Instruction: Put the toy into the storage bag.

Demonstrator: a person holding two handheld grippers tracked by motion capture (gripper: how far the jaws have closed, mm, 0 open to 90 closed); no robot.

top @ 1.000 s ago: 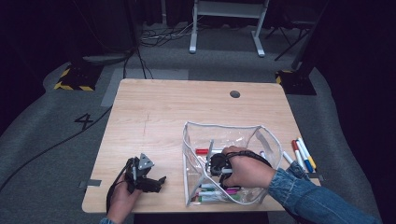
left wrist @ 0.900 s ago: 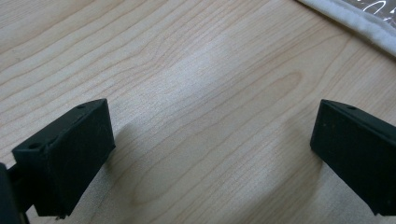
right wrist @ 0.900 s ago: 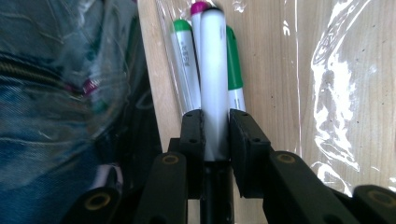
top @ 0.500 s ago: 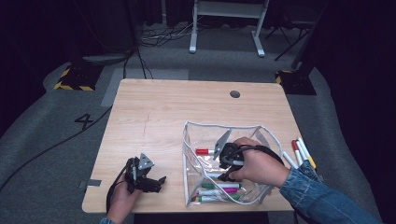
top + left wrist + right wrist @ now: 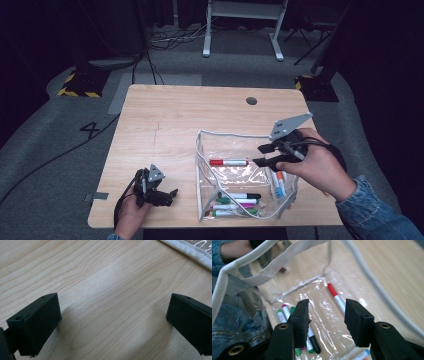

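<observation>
A clear plastic pouch [image 5: 210,150] with white trim stands open on the wooden table [image 5: 165,120]. A red-capped marker [image 5: 228,162] [image 5: 336,298] lies inside it near the far wall. Several markers [image 5: 240,200] [image 5: 310,338] lie along its near bottom. Orange- and blue-capped markers [image 5: 278,184] show at its right side. My right gripper [image 5: 259,155] [image 5: 326,307] hangs above the pouch's right part. Its jaws have just been opening and nothing is between them. My left gripper [image 5: 170,196] [image 5: 113,305] rests open on bare wood left of the pouch.
A round cable hole [image 5: 251,100] sits near the table's far edge. A strip of grey tape [image 5: 100,196] marks the near left edge. Beyond the table are floor cables [image 5: 165,40] and white stand legs [image 5: 240,30].
My right gripper has risen out of the pouch and moved right, and its jaws have spread apart. The left gripper has stayed put.
</observation>
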